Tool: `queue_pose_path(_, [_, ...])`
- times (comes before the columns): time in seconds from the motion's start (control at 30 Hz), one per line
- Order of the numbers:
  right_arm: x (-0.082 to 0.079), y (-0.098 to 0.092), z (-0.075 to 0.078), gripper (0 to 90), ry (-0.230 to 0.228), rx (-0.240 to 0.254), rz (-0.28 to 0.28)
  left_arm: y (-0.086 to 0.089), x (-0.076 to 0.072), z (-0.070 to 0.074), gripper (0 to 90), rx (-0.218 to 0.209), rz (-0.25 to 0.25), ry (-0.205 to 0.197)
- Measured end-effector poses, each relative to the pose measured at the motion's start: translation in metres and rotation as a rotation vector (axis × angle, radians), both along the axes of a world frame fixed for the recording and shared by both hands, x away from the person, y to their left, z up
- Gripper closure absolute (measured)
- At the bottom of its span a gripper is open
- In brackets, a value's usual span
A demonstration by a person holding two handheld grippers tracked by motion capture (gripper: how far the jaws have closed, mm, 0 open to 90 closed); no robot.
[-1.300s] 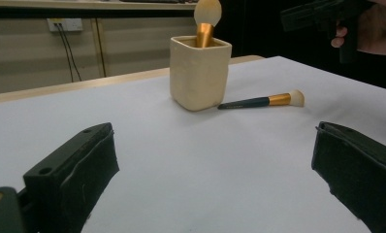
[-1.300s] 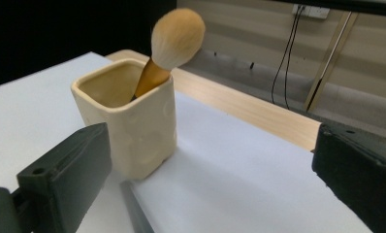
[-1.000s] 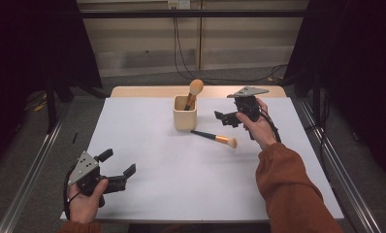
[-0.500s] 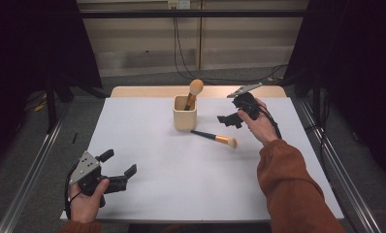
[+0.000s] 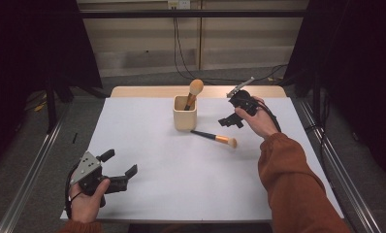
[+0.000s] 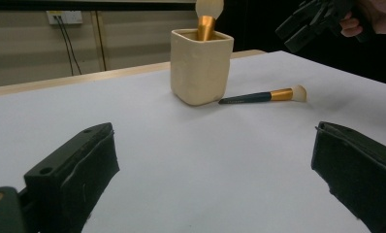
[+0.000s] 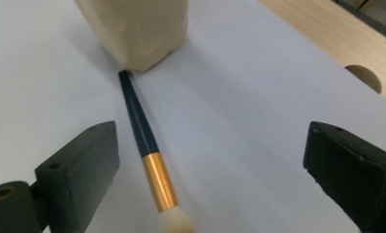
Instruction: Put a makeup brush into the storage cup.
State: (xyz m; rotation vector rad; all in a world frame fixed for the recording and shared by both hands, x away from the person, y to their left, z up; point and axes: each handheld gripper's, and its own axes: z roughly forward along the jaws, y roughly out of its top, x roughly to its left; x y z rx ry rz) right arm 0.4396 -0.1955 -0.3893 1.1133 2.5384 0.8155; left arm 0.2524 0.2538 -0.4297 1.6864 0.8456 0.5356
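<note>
One brush (image 5: 214, 138) is seen lying flat near the table's (image 5: 181, 194) far edge, its handle tip meeting the cup (image 5: 185, 113). Both the left gripper (image 5: 119, 169) and right gripper (image 5: 228, 120) are released and empty; a second brush (image 5: 193, 93) is shown standing in the cup from above.

White table (image 5: 181, 194), beige cup (image 5: 184, 119), loose brush (image 5: 214, 138)

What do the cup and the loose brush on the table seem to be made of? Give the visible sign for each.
Cup: probably glazed ceramic, though plastic is possible; cream, thick-walled, with a slightly uneven, softly shiny surface.
Brush: the dark handle looks like lacquered wood or plastic, smooth and glossy; the gold band seems to be metal, with a brushed sheen; the pale tip looks like soft bristles, fuzzy at the edges.
</note>
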Motion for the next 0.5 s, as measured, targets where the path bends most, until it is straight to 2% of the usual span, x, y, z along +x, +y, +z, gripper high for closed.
queue_pose_path(0.13, [0.004,0.003,0.001,6.4,0.045,-0.017,0.032,0.001,0.000,0.000,2.5,0.002,0.007,0.001])
queue_pose_path(0.27, [0.010,0.006,0.000,6.6,0.090,-0.062,0.054,0.000,0.000,0.000,2.6,0.005,0.003,0.001])
queue_pose_path(0.5, [0.017,0.013,0.004,7.4,0.133,-0.135,0.101,0.000,0.000,0.000,2.6,0.012,-0.001,0.002])
